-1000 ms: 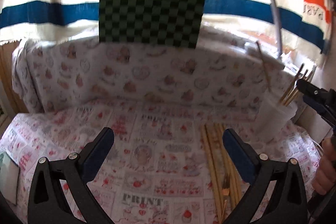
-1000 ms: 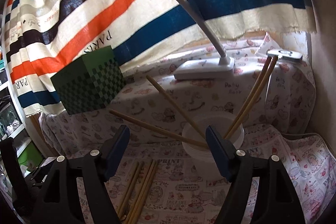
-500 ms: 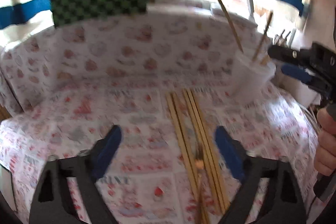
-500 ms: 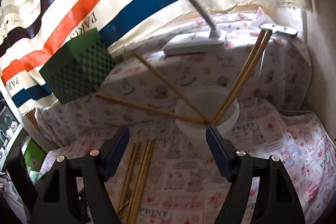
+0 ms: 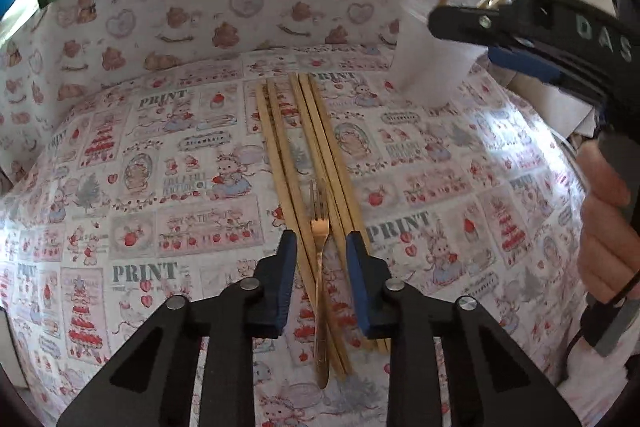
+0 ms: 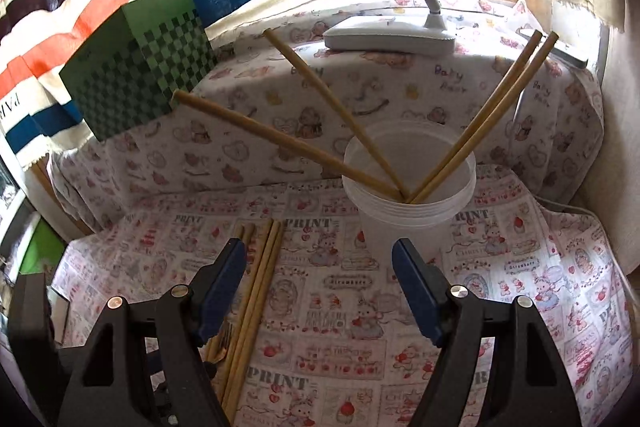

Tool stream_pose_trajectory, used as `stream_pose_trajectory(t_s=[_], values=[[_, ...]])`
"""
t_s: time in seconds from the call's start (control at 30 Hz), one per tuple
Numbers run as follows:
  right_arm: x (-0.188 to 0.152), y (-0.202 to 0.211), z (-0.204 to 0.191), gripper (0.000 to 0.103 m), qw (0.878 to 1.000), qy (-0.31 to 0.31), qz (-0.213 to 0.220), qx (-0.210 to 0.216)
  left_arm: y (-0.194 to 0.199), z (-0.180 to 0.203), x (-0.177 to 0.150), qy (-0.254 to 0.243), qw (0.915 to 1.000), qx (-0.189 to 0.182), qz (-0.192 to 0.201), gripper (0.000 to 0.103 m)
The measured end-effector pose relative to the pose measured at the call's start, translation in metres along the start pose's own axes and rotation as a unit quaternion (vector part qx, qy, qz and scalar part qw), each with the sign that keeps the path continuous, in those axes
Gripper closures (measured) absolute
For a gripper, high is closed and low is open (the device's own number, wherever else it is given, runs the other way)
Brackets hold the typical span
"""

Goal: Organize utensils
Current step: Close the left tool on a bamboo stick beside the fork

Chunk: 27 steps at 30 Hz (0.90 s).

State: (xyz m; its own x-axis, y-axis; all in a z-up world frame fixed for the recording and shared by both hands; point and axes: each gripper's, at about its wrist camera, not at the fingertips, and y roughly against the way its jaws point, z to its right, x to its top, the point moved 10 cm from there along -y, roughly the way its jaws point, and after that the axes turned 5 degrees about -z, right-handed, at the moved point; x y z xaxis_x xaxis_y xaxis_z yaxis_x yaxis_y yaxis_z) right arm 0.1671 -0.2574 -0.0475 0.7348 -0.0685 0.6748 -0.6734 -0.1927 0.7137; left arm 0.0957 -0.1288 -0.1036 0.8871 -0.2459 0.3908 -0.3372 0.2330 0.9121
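Several wooden chopsticks lie side by side on the printed tablecloth, with a small golden fork on top of them. My left gripper hangs just above this bundle, pointing steeply down. Its jaws are closing, with the fork's neck and a few chopsticks between the blue pads; I see no pad pressing on them. My right gripper stands open and holds nothing, just in front of a white plastic cup. Several chopsticks lean out of that cup. The loose chopsticks also show by the right gripper's left finger.
A green chequered box and a white lamp base stand on the raised ledge behind the cup. A striped cloth hangs at the back. A person's hand grips the right tool at the right edge.
My left gripper has tipped downward and come in over the chopstick bundle and fork, its jaws narrowing from wide open. The right gripper has tilted down a little toward the cup.
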Motion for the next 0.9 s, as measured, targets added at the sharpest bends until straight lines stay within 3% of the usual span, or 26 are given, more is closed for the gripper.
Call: stream_pose_trajectory(t_s=[0.1,0.53,0.57,0.63,0.73,0.9], values=[[-0.001,0.001,-0.001,0.026,1.000,0.001,-0.001,0.003,-0.002,-0.005,0.000,0.008,0.9996,0.025,0.004,0.086],[-0.001,-0.005,0.008,0.026,1.000,-0.010,-0.010,-0.009,-0.014,-0.006,-0.007,0.018,0.9995,0.018,-0.017,0.090],[-0.001,-0.006,0.008,0.026,1.000,-0.010,-0.010,-0.009,-0.014,-0.006,-0.007,0.019,0.9996,0.016,-0.015,0.091],[-0.002,-0.006,0.008,0.026,1.000,-0.009,-0.012,-0.011,-0.010,-0.008,-0.004,0.019,0.9996,0.019,-0.004,0.103],[-0.002,-0.007,0.007,0.026,1.000,-0.005,-0.013,-0.020,-0.002,-0.008,0.001,0.032,0.9993,-0.012,0.015,0.103],[-0.005,-0.010,0.006,0.026,1.000,-0.009,-0.022,-0.012,0.006,-0.027,0.012,0.059,0.9974,-0.004,0.041,0.103]])
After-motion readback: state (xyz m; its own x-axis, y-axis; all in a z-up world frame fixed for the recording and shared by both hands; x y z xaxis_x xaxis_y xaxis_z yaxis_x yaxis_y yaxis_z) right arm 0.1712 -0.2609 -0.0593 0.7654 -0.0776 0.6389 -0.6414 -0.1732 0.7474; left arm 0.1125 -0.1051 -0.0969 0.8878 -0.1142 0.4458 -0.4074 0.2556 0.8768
